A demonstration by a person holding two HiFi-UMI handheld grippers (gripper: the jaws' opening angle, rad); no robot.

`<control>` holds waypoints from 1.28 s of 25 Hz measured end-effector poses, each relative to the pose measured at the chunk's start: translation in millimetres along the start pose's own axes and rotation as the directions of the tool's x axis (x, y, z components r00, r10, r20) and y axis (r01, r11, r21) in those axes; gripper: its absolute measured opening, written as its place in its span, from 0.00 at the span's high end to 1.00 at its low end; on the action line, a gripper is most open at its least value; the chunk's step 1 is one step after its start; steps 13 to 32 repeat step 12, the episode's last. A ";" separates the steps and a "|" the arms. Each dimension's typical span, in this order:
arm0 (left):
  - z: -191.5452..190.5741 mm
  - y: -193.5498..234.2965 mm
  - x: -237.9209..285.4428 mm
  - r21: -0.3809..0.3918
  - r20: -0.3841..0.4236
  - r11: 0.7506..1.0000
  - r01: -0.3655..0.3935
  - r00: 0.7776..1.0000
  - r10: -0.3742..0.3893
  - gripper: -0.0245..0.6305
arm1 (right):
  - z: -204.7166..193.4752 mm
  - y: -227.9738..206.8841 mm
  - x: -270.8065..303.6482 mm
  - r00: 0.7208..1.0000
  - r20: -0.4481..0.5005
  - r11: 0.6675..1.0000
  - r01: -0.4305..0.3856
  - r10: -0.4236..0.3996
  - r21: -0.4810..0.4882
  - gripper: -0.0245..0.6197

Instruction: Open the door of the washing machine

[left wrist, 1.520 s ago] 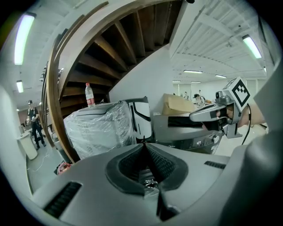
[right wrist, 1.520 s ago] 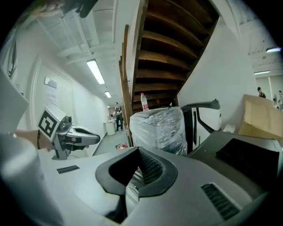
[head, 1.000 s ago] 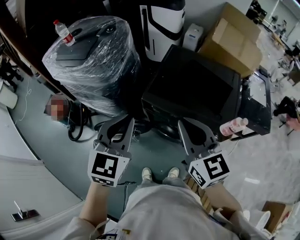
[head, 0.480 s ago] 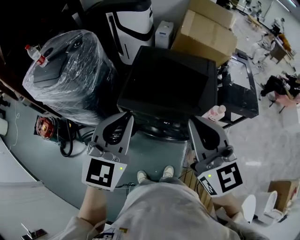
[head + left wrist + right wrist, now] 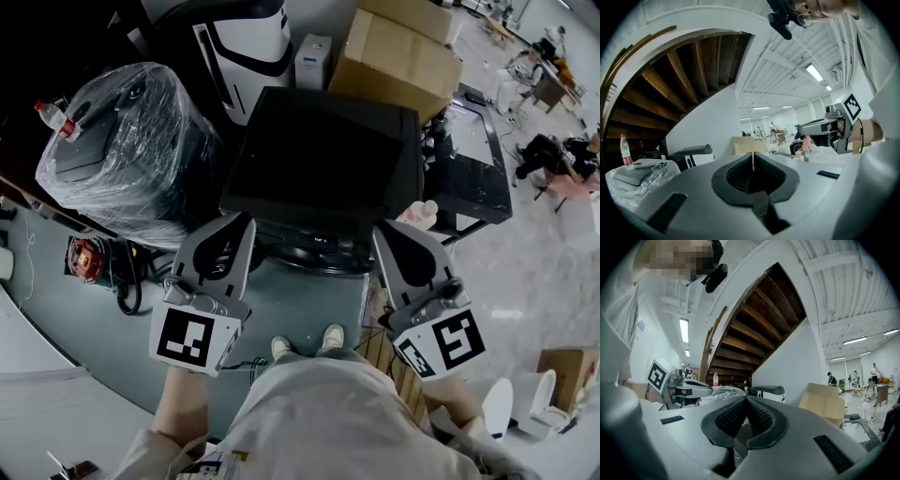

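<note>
While both claws point level toward the machine | left gripper (image 5: pixel 241 223) jaws together, empty | right gripper (image 5: pixel 382 232) same | black washing machine (image 5: pixel 323 155) at 12 o'clock | door (image 5: pixel 305 255) on near face, foreshortened: latched or ajar unclear | probably shut because nothing is within reach.

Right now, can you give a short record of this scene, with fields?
washer: black, ahead of the person, untouched
left gripper: shut, empty, in the air
right gripper: shut, empty, in the air
left of washer: plastic-wrapped bundle with a bottle on top
behind washer: cardboard box
</note>
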State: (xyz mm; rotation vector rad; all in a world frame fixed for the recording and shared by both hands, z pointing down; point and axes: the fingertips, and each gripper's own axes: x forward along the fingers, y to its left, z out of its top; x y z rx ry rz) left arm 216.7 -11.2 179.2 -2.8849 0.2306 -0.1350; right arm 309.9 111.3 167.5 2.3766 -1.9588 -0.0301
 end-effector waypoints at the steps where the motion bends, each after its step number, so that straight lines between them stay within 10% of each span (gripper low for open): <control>1: -1.5 -0.2 0.1 -0.001 -0.004 1.000 0.000 1.000 0.000 0.92 | -1.3 0.2 0.1 1.000 -0.002 1.000 -0.003 0.003 0.000 0.92; 32: -0.7 3.6 -0.3 -0.013 -0.028 1.000 -0.025 0.999 0.025 0.92 | -1.2 1.9 6.4 0.999 -0.013 0.999 -0.043 0.043 0.005 0.92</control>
